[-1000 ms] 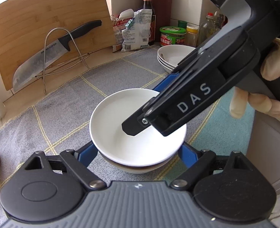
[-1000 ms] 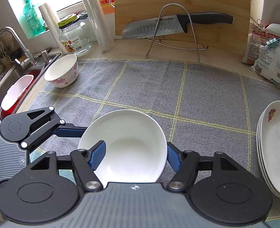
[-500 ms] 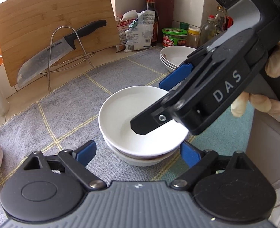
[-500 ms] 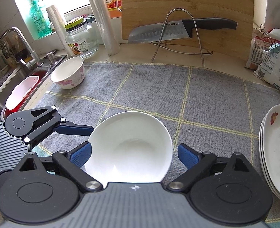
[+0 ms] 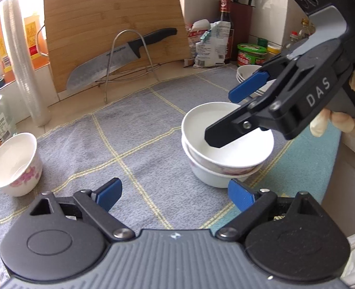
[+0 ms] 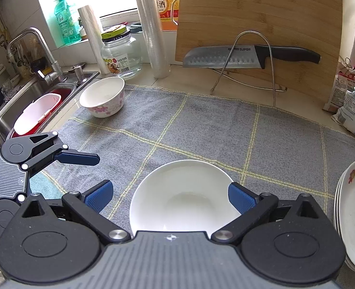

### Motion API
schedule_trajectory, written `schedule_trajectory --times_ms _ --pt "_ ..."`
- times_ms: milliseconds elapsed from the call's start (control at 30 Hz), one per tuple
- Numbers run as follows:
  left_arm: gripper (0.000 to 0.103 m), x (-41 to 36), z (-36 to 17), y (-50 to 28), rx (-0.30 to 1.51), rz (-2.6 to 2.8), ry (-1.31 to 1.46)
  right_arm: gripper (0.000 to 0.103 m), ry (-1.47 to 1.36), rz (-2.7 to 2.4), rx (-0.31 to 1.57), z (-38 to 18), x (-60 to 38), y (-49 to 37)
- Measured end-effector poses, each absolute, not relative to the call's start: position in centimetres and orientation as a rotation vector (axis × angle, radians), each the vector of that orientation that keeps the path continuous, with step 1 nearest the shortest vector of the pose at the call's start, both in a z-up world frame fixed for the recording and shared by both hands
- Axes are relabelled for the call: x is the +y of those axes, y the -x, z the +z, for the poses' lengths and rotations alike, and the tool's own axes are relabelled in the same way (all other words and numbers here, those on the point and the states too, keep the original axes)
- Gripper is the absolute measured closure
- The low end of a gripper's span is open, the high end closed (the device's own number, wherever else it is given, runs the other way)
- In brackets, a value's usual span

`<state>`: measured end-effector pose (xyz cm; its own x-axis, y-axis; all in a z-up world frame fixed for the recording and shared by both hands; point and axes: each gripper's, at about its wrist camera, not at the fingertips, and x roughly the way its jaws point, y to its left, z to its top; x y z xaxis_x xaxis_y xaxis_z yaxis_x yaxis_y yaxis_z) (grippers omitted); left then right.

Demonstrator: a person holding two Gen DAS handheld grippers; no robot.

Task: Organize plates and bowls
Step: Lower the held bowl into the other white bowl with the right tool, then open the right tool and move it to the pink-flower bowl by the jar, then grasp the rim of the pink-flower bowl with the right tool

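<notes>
I'm seeing both jaws standing apart, empty; left gripper (image 5: 175, 196) sitting beside the bowls (image 5: 225, 149); right gripper (image 6: 170, 198) hanging over them.

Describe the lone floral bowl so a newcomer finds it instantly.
Start at the sink, then look to the near corner of the grey checked cloth. The floral bowl stands there alone: deep, pink flowers outside, unlike the stacked bowls.

This is a home kitchen. A steel sink (image 6: 30, 96) with a tap (image 6: 36, 48) sits at the far left. A big knife (image 6: 249, 56) rests on a wire stand against a wooden cutting board (image 6: 261, 12). Sauce bottles (image 5: 225, 24) stand far right.
</notes>
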<state>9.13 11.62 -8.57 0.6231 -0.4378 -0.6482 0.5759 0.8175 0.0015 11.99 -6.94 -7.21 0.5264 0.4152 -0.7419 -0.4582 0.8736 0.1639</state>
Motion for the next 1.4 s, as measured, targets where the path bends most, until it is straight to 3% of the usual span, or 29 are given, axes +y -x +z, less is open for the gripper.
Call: schedule_trajectory --times_ms 633,1400 --pt "0.008 22.2 -10.9 -13.6 0.619 -0.136 -0.132 0.0 0.153 0.614 0.84 -5.8 2.0 -16.2" --pt "0.009 25.9 -12.9 -19.3 0.581 -0.159 -0.077 0.0 0.253 0.749 0.861 -6.8 11.5 -25.9"
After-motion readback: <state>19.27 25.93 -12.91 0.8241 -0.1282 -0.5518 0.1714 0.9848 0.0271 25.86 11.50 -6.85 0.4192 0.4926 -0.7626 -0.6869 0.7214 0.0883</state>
